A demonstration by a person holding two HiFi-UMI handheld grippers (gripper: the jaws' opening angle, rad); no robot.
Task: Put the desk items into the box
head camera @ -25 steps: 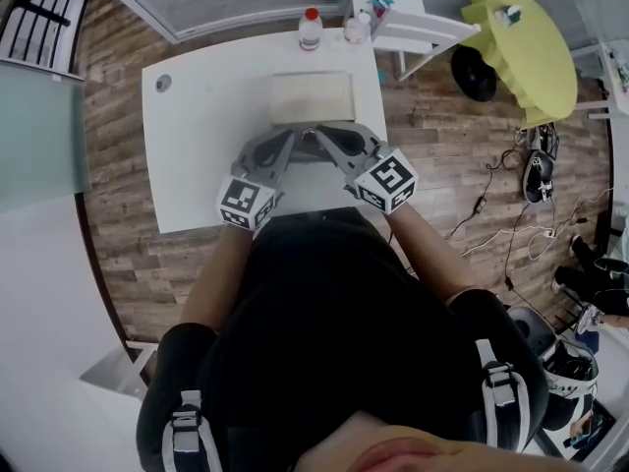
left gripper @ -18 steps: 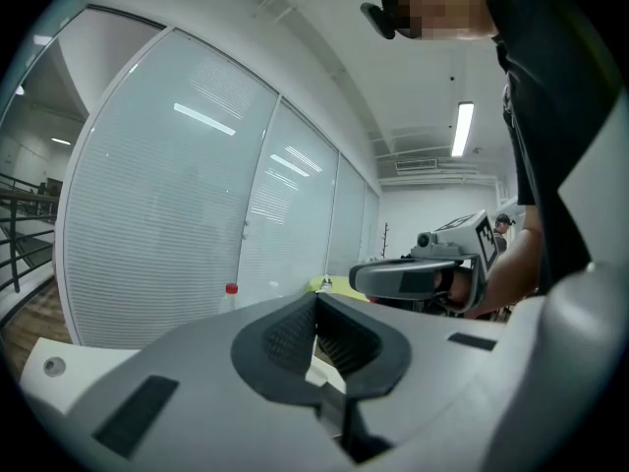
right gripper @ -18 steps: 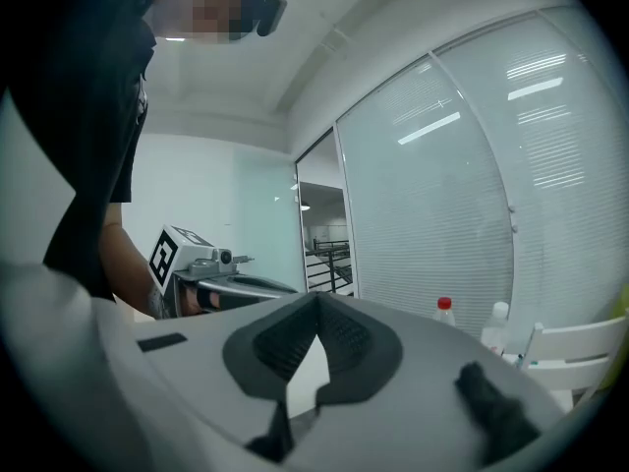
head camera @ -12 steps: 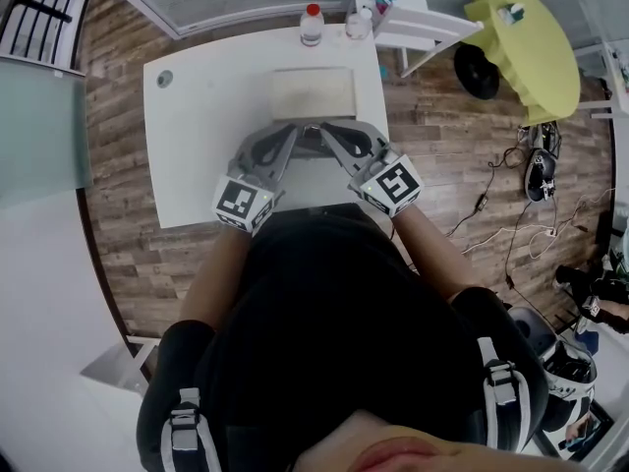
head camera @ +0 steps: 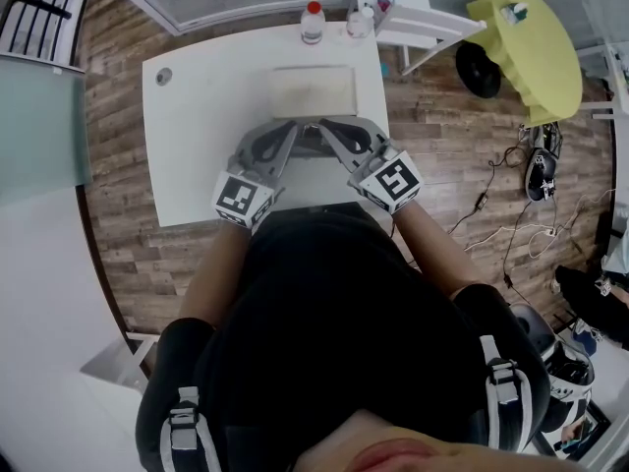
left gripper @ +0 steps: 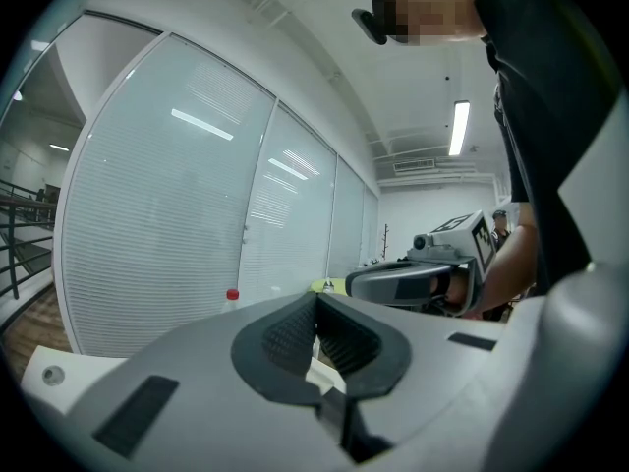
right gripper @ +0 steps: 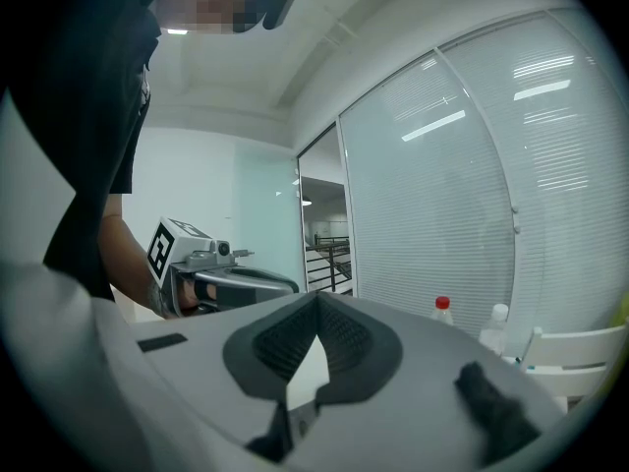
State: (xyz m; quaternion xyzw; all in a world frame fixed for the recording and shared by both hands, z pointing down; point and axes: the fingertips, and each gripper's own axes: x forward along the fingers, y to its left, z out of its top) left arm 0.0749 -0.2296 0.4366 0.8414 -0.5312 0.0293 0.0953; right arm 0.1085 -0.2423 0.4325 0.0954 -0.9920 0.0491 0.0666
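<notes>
A cream rectangular box [head camera: 312, 90] sits on the white desk [head camera: 197, 146], toward its far side. My two grippers hover side by side over the desk's near half, just in front of the box, with their tips angled toward each other. In the head view the left gripper [head camera: 291, 128] and the right gripper [head camera: 325, 126] almost meet. The left gripper [left gripper: 316, 298] has its jaws shut with nothing between them. The right gripper [right gripper: 316, 301] is shut and empty too. Each gripper view shows the other gripper beside it, the right gripper [left gripper: 413, 281] and the left gripper [right gripper: 221, 278].
A red-capped bottle [head camera: 313, 23] and a second clear bottle [head camera: 358, 23] stand at the desk's far edge. A cable hole [head camera: 163, 77] marks the far left corner. A white chair [head camera: 413, 26] and a yellow-green round table [head camera: 526, 42] stand to the right on the wooden floor.
The left gripper has lifted slightly. The right gripper has barely moved. Both stay shut and empty.
</notes>
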